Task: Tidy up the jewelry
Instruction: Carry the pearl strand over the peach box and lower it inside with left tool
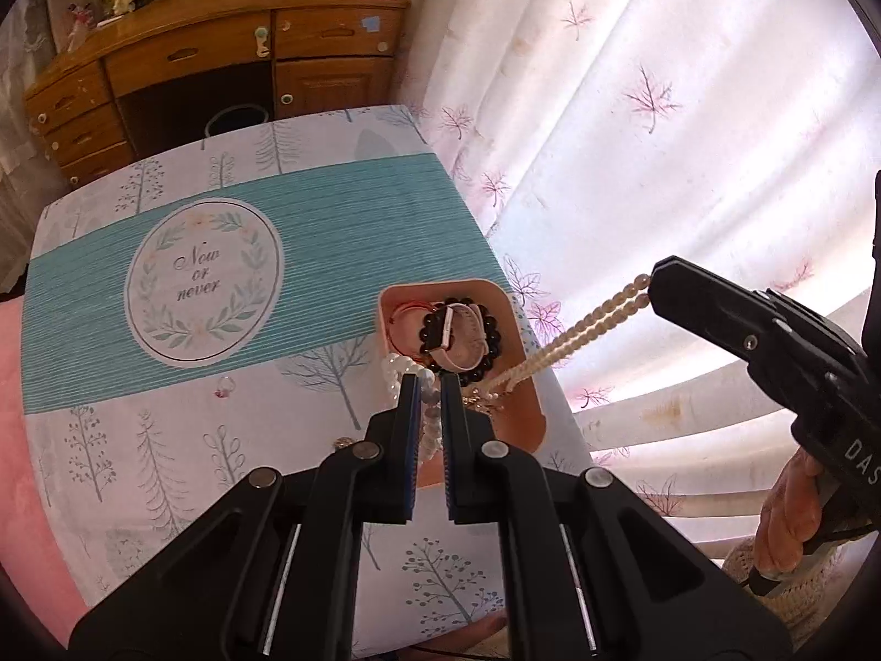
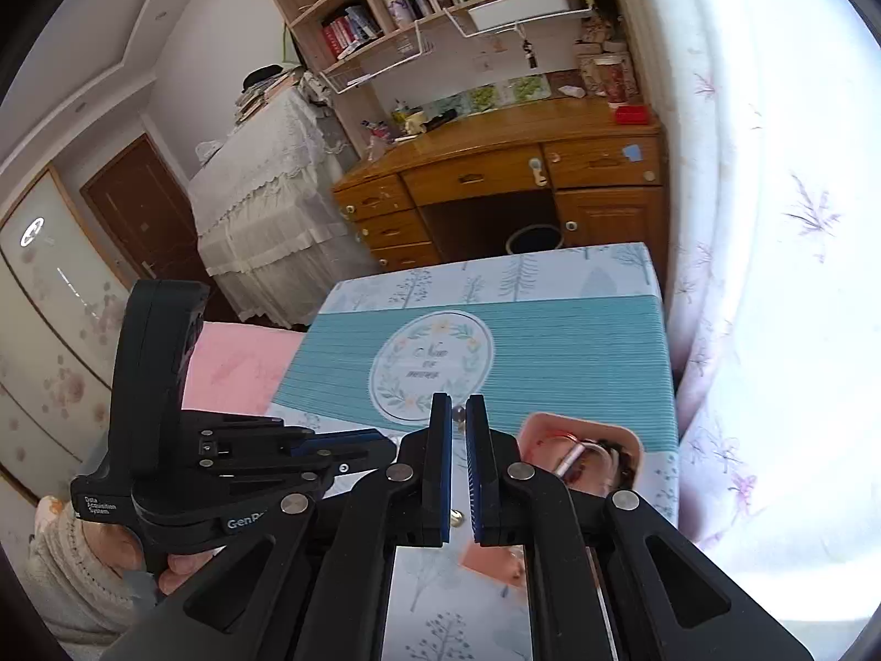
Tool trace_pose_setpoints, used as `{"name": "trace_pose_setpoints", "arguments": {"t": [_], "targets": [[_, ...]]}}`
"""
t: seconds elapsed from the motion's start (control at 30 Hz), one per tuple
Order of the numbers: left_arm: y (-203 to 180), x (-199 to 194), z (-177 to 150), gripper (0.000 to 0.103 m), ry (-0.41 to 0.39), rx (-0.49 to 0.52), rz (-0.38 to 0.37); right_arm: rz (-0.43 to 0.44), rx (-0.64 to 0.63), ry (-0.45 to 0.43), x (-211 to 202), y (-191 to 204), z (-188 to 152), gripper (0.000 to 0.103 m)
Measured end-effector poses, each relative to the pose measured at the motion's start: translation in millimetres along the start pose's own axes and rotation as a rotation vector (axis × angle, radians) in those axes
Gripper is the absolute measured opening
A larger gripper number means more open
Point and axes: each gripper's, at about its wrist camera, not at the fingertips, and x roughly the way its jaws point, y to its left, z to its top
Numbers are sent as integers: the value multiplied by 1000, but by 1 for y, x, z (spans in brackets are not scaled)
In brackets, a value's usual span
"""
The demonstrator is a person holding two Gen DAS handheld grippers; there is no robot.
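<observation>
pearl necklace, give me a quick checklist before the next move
1. Right tongs shut on the pearl necklace: ok.
2. Necklace clear of the pink tray: not ok, its lower end still reaches the tray.
3. Left tongs shut on the white bead bracelet: ok.
4. Watch and dark bead bracelet staying in the tray: ok.
5. Necklace free of other pieces in the tray: cannot tell.
</observation>
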Motion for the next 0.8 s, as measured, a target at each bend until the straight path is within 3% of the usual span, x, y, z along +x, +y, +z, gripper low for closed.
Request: {"name": "trace_pose_setpoints", "arguments": {"t": [0.17, 0.4, 0.6, 0.8], "targets": [[-22, 33, -4, 5, 45, 28, -18, -38, 21, 16, -20, -23, -22, 4], [-17, 83, -21, 5, 129, 13, -11, -51, 87, 37, -17, -56, -43, 4], [-4, 120, -36, 5, 202, -2, -7, -60, 98, 37, 1, -62, -35, 4], [2, 121, -38, 6, 216, 17, 0, -80, 115, 37, 30, -65, -15, 4]]}}
